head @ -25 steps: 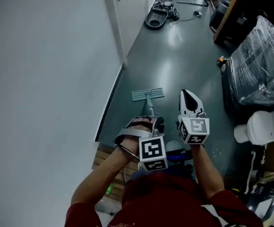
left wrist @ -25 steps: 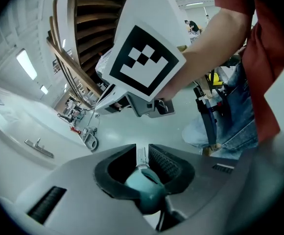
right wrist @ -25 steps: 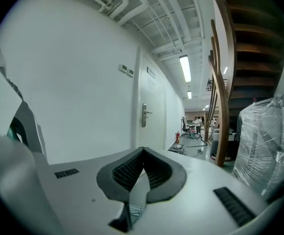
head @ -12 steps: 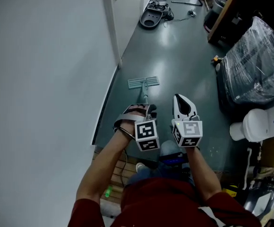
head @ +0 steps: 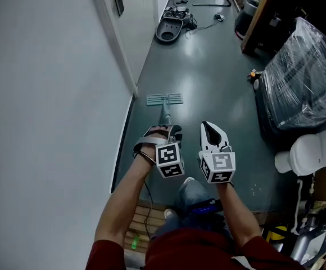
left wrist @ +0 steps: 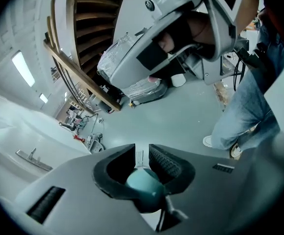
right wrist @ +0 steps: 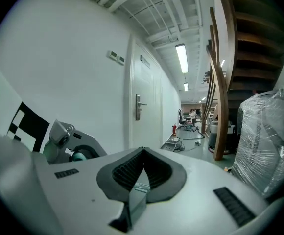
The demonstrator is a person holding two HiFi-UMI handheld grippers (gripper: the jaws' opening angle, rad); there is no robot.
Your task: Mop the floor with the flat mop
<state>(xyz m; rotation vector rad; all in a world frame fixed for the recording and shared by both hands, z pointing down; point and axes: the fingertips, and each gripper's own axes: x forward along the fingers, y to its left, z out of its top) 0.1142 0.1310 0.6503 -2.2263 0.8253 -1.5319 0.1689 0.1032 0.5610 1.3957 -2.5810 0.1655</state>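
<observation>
Narrow corridor with grey-green floor [head: 208, 66], white wall [head: 50, 94] at 9 o'clock, one plastic-wrapped bundle [head: 303, 77] at 3 o'clock. One flat mop [head: 164, 99], two hand-held grippers. Left hand-held gripper [head: 170, 130] pinching teal mop handle [left wrist: 141, 182]; mop head flat on floor at 12 o'clock of it, near wall base. Right hand-held gripper [head: 209, 126] pressed together, empty, just beside left one at 3 o'clock.

Workshop corridor, grey floor [head: 208, 83], wooden staircase [right wrist: 219, 97], plastic-wrapped load [head: 300, 77]
</observation>
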